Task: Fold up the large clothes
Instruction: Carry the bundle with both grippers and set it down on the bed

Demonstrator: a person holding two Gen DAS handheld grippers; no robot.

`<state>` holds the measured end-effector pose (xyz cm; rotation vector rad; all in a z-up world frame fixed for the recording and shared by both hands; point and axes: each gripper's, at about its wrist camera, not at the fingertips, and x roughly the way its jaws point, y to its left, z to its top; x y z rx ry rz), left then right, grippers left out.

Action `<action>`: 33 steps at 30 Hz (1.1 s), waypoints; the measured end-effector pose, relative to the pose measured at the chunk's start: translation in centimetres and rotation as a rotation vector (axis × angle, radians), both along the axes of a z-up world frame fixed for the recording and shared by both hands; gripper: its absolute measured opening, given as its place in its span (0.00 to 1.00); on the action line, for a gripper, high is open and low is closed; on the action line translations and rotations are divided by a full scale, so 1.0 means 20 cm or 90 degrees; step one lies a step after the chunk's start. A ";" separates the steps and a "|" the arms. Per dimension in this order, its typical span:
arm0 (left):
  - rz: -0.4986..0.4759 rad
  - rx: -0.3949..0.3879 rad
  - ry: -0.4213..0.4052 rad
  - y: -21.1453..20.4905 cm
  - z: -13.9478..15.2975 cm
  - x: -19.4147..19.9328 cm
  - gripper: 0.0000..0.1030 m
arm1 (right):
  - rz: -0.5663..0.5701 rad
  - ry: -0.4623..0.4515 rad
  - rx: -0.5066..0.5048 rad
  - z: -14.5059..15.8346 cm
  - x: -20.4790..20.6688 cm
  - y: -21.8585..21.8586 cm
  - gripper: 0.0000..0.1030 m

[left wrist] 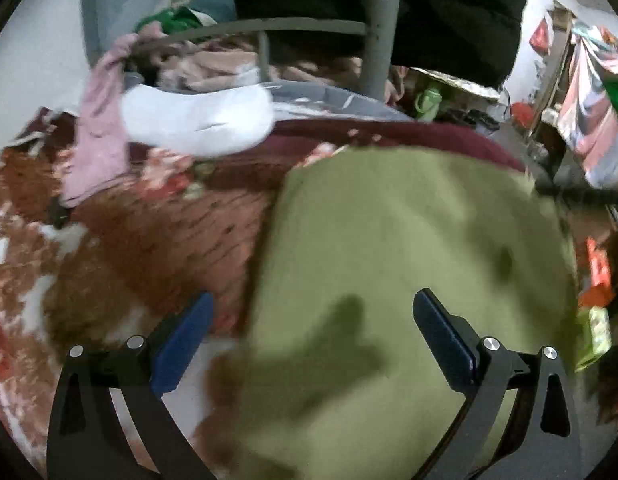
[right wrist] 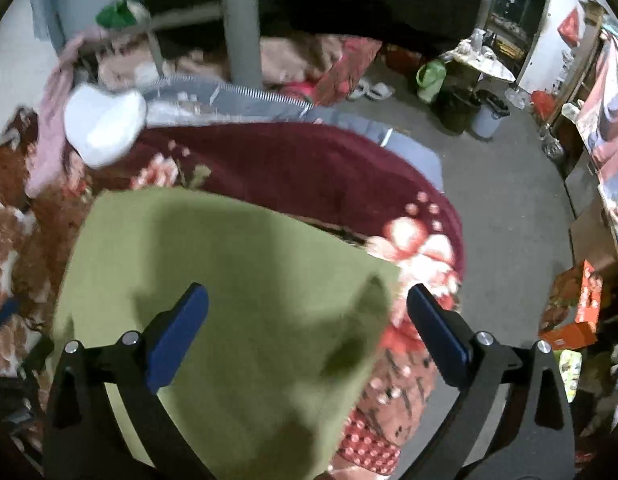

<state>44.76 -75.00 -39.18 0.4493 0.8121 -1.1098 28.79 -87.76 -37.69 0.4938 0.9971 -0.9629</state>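
Observation:
An olive-green garment (left wrist: pixel 409 264) lies flat on a red floral blanket (left wrist: pixel 121 248) on a bed. It also shows in the right wrist view (right wrist: pixel 229 280). My left gripper (left wrist: pixel 313 320) is open above the garment's left edge and holds nothing. My right gripper (right wrist: pixel 307 312) is open above the garment's right edge and holds nothing. Both views are blurred by motion.
A white cloth (left wrist: pixel 197 120), a pink cloth (left wrist: pixel 101 136) and more piled clothes lie at the bed's far end by a grey metal bed frame post (left wrist: pixel 379 28). The bed's right edge (right wrist: pixel 449 208) drops to a grey floor (right wrist: pixel 509 208) with buckets and boxes.

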 end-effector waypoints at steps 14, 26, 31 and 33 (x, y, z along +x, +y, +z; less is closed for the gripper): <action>0.102 0.091 0.038 -0.25 -0.26 0.21 0.96 | 0.057 0.047 -0.004 -0.29 -0.16 -0.18 0.95; 0.154 0.051 0.082 0.22 -0.13 0.19 0.95 | 0.014 0.008 -0.013 -0.12 -0.37 -0.06 0.95; 0.069 0.021 0.100 0.33 -0.09 -0.07 0.95 | 0.069 -0.035 0.011 -0.07 -0.26 0.20 0.95; 0.043 0.032 0.094 0.34 -0.15 -0.14 0.95 | 0.076 -0.031 0.026 -0.12 -0.22 0.24 0.95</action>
